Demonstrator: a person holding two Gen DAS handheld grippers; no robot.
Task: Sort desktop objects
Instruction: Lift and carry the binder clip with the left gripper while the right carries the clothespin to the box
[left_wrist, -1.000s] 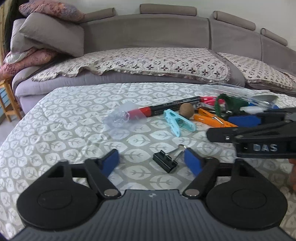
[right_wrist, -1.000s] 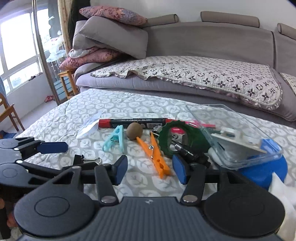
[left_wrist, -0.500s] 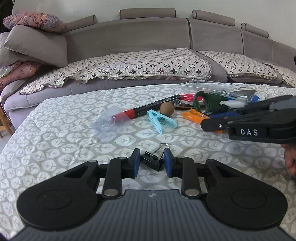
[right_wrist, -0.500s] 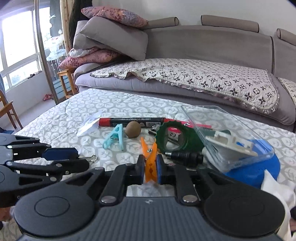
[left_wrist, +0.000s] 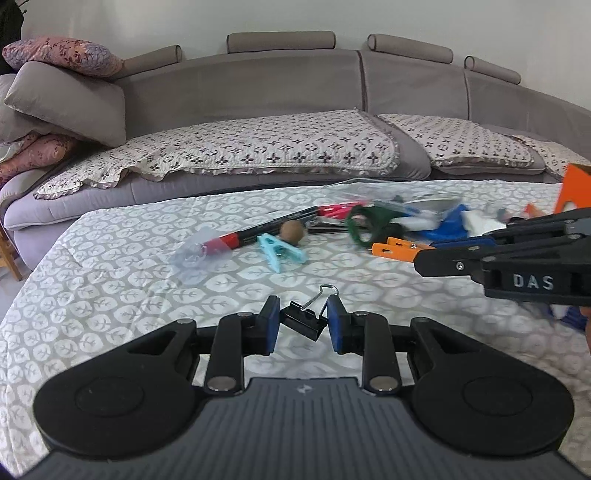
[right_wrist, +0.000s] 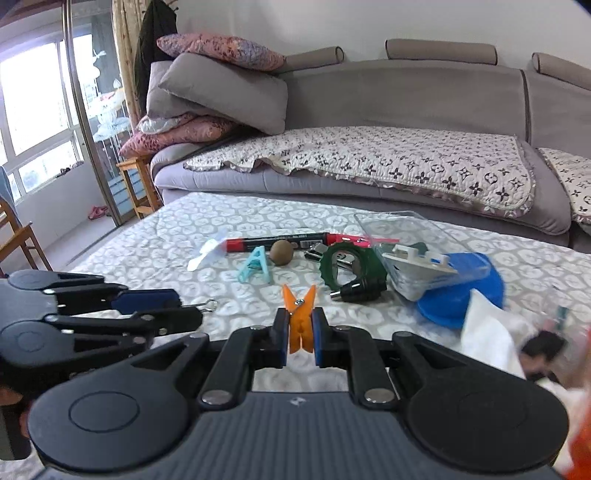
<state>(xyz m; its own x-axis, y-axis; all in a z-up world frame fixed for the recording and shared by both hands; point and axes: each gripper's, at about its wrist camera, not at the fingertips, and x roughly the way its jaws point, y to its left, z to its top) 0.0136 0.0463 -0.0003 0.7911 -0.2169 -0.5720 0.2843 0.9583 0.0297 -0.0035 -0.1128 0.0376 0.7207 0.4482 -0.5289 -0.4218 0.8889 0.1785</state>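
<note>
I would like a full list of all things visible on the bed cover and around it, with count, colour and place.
binder clip: one, black, held in left gripper
orange clothespin: one, held in right gripper
teal clothespin: one, on cover beside ball
ball: one, brown, mid cover
marker: one, black and red, behind ball
toothed ring: one, dark green, right of ball
clear box: one, transparent, far right
blue lid: one, under box
sofa: one, grey, behind
left gripper: one, black, blue pads
right gripper: one, black, blue pads
</note>
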